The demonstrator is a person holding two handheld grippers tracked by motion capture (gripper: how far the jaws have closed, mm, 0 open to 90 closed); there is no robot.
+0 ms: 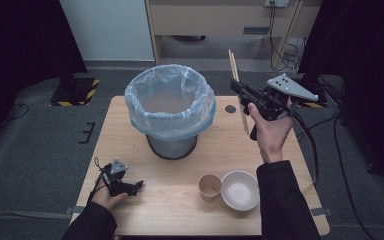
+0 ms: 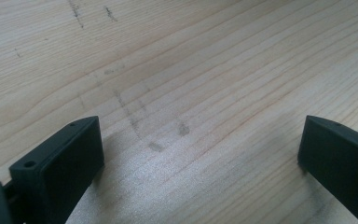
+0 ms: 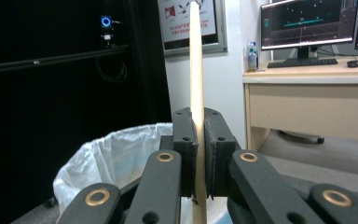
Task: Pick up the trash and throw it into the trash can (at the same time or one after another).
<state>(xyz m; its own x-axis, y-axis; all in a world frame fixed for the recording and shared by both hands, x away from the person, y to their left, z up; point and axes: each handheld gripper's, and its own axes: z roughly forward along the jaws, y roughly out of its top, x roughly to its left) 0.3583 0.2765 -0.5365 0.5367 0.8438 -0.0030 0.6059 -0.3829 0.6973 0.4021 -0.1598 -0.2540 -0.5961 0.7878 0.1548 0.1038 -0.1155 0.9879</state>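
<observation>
Chopsticks stand near upright, pinched between the pads of the right gripper, sticking out above & below them, held up in the air beside the lined bin. Left gripper rests low over the table, jaws spread wide w/ nothing between.

Grey carpet floor; wooden desk with monitors — black curtains.
</observation>
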